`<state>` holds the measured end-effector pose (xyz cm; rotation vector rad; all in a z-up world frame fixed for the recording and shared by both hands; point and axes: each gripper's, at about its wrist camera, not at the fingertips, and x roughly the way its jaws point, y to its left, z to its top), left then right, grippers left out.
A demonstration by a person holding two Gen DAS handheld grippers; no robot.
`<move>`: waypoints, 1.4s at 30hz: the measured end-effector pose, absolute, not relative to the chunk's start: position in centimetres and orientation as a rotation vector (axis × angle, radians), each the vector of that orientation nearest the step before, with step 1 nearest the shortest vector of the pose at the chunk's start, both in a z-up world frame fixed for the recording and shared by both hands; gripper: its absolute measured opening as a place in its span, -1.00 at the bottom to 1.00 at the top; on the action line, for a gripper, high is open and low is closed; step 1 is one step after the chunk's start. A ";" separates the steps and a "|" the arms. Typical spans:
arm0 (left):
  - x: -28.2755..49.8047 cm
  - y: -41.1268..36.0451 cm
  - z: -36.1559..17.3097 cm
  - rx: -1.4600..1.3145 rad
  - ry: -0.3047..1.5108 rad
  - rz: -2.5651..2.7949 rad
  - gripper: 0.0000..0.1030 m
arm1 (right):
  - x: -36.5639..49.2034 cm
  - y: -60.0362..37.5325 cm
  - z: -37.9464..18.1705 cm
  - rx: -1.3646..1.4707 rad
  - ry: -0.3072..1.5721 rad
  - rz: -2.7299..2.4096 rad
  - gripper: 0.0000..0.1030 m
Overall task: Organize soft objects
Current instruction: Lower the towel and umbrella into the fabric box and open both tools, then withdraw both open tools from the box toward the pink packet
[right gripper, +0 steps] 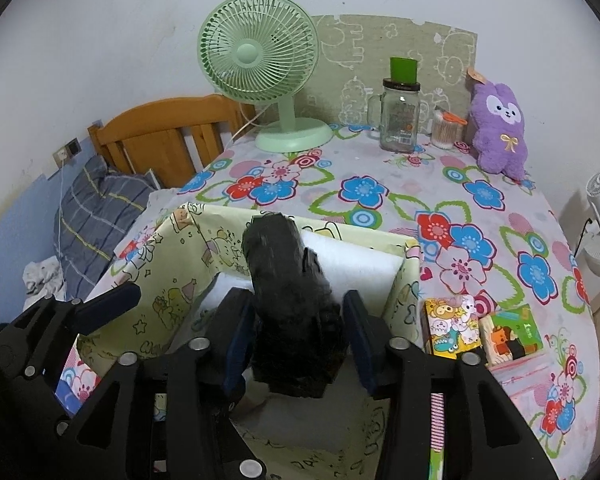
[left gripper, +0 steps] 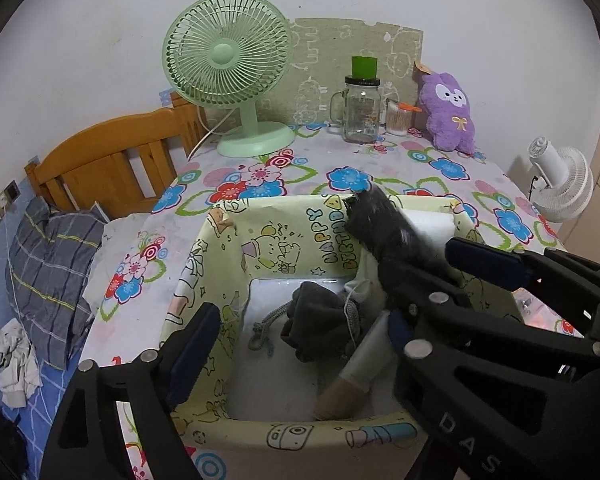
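A yellow cartoon-print fabric box (left gripper: 284, 236) (right gripper: 172, 264) stands on the flowered table. Inside lie a grey drawstring pouch (left gripper: 320, 320) and a rolled beige-and-white sock (left gripper: 360, 376). My right gripper (right gripper: 298, 332) is shut on a dark fuzzy roll (right gripper: 288, 280), held over the box; both also show in the left wrist view (left gripper: 380, 224). My left gripper (left gripper: 328, 280) is open and empty, its fingers astride the box's near left side. A purple plush rabbit (left gripper: 448, 112) (right gripper: 500, 132) leans at the table's back right.
A green desk fan (left gripper: 228, 68), a glass mug jar (left gripper: 360, 108) and a cotton-swab jar (left gripper: 398, 120) stand at the back. Two small picture boxes (right gripper: 484, 328) sit right of the fabric box. A bed with a plaid pillow (left gripper: 52, 264) lies left.
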<state>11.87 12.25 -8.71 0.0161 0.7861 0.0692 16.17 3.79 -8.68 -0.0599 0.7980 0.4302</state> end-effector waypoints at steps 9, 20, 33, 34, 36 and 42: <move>11.1 11.1 -7.8 0.012 0.757 0.055 0.87 | 15.0 2.4 -7.4 -0.055 0.761 0.407 0.41; 10.0 8.9 -5.9 0.020 0.716 0.032 0.91 | 13.6 0.1 -5.4 -0.044 0.708 0.372 0.59; 8.4 6.6 -3.6 0.032 0.675 0.039 0.99 | 11.5 -2.8 -2.9 -0.031 0.636 0.339 0.84; 8.2 6.4 -3.5 0.033 0.671 0.038 0.99 | 11.3 -3.1 -2.7 -0.028 0.622 0.331 0.87; 8.0 6.0 -3.1 0.034 0.665 0.036 0.99 | 11.0 -3.5 -2.4 -0.024 0.608 0.323 0.89; 7.3 4.9 -2.4 0.033 0.665 0.030 0.99 | 9.9 -5.0 -1.4 -0.020 0.584 0.304 0.90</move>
